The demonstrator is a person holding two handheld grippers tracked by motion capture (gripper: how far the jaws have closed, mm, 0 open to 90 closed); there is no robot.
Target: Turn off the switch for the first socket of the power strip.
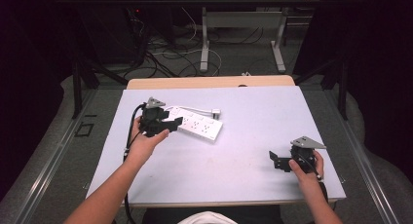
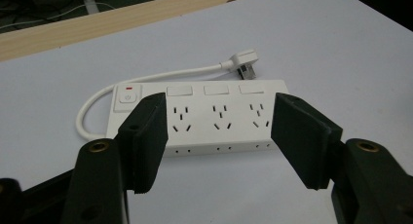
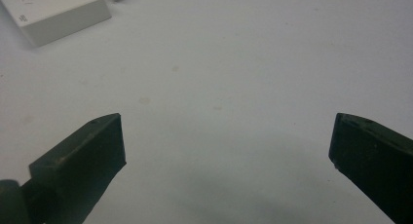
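Left tongs hover at the power strip, right tongs idle

Plainly, the white power strip (image 1: pixel 197 126) lies flat on the pale tabletop (image 1: pixel 243 151), left of centre and toward the far half, its long side running slantwise from upper left to lower right in the high view. Its short white cord (image 2: pixel 146 79) loops out of one end and curls along the far side to a white plug (image 2: pixel 245 63) that rests on the tabletop just beyond the strip. In the left gripper view the strip shows a power switch (image 2: pixel 127 97) with a small red mark above it, three blank rocker-like panels and three groups of sockets beneath them.

The left tongs (image 1: pixel 171 122) are held by the person's left hand (image 1: pixel 146 141) at the strip's near-left end. Their jaws stand partly apart and grip nothing: in the left gripper view the two black pads (image 2: pixel 146 136) frame the strip from the near side, with the strip lying beyond them and not pressed between them. Whether a pad touches the strip's edge cannot be told.

The right tongs (image 1: pixel 276 160) sit well apart from the strip, near the right front corner of the tabletop, in the person's right hand (image 1: pixel 307 168). Their jaws are spread wide over bare surface and hold nothing; a corner of the strip shows at the upper left of the right gripper view.
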